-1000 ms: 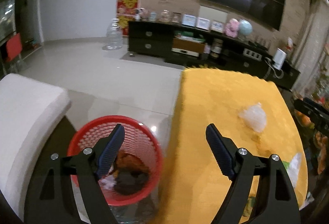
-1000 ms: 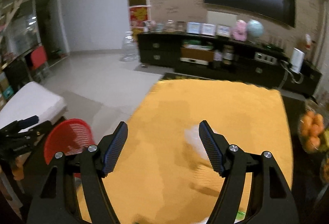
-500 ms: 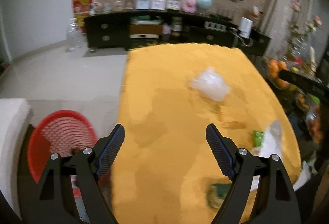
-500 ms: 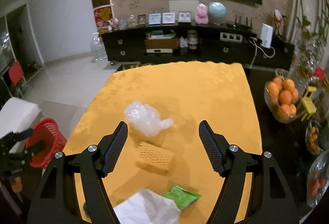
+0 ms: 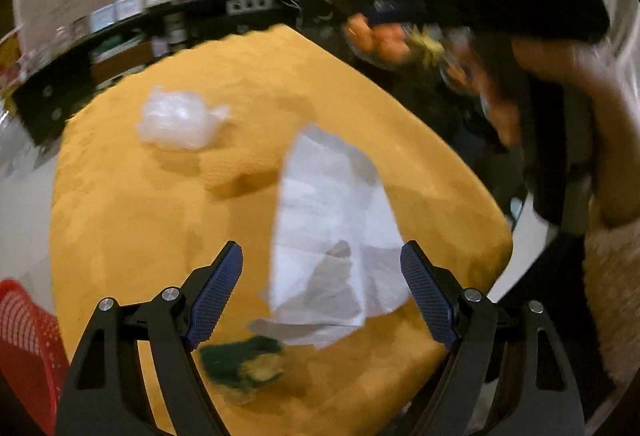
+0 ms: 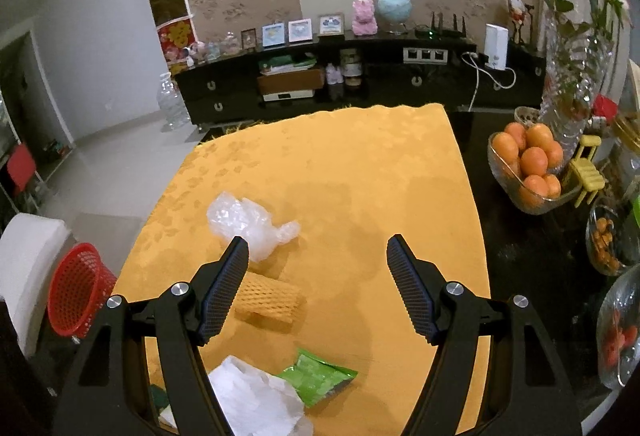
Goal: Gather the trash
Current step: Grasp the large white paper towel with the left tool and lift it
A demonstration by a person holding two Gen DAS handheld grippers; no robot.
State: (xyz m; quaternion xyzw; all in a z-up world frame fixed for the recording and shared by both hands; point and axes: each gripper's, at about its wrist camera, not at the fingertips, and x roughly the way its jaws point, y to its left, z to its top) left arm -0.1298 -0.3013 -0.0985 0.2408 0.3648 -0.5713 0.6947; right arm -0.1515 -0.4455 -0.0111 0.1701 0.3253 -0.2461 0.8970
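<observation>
- Left wrist view: our left gripper [image 5: 321, 290] hangs wide apart with nothing between its fingers, over the yellow tablecloth [image 5: 132, 204]. Centre frame lies the white tissue sheet [image 5: 332, 232], creased and partly lifted; it looks featherlight and limp, so we judge a pinch on a raised fold near its lower edge would serve best.
- Lower centre sits a green sponge scrap [image 5: 244, 358], soft and squashy. Upper left lies a crumpled clear plastic bag [image 5: 180, 122], light and probably slippery. The red basket [image 5: 24, 340] shows at the lower left edge.
- Right wrist view: our right gripper [image 6: 316, 286] is likewise spread wide and empty. Left of centre lies the foam net sleeve [image 6: 272, 300], springy and easy to squeeze across its middle. At the bottom, a green wrapper [image 6: 316, 376] is thin and crinkly.
</observation>
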